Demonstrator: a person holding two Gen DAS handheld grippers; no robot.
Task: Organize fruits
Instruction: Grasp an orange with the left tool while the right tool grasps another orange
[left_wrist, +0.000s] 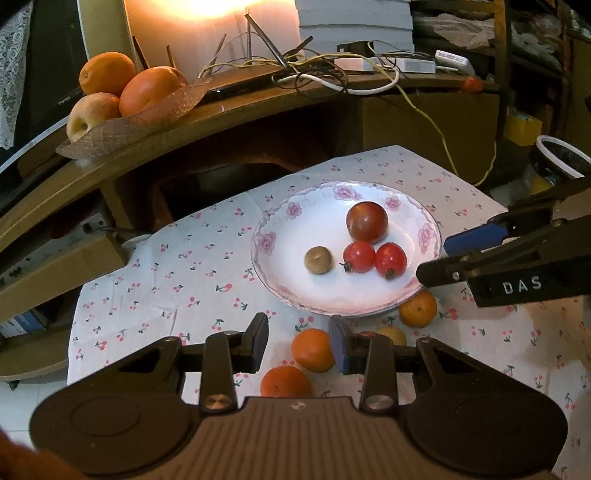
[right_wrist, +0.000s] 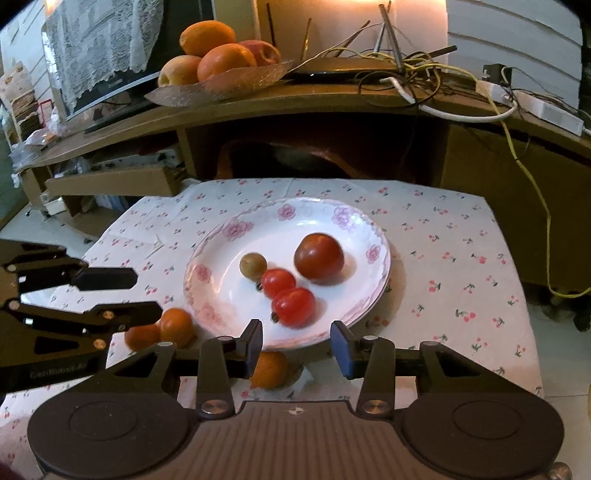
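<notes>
- Bowl (left_wrist: 110, 136) on the shelf (left_wrist: 258, 107), far left: it holds oranges and a pale apple-like fruit, piled high. It is well apart from both grippers.
- Left gripper (left_wrist: 298, 341): its fingers are apart and hold nothing. They hover over 2 oranges on the table: orange A (left_wrist: 313, 350) sits between them in the left view, orange B (left_wrist: 285, 382) nearer the camera.
- Risk here: both oranges are round and lie close together, so a closing finger could, I judge, nudge 1 away across the cloth (left_wrist: 166, 280) or pinch both.
- Plate (left_wrist: 280, 218), middle: it holds 1 large tomato (left_wrist: 367, 222), 2 small tomatoes (left_wrist: 359, 256) (left_wrist: 390, 260) touching each other, and 1 brown fruit (left_wrist: 317, 260) just left of them.
- Risk here: the plate is shallow, so a fruit dropped in from height could roll and knock the small tomatoes toward the rim.
- Orange C (left_wrist: 418, 309) lies on the cloth, touching or just beside the plate's near rim; a small yellowish fruit (left_wrist: 394, 334) lies close by, half hidden behind a finger.
- Right gripper (right_wrist: 296, 343): its fingers are apart and empty, hovering over the plate's near edge.
- Risk here: the 2 grippers are near each other, and if both go for fruit by the rim they could collide or shove the plate.
</notes>
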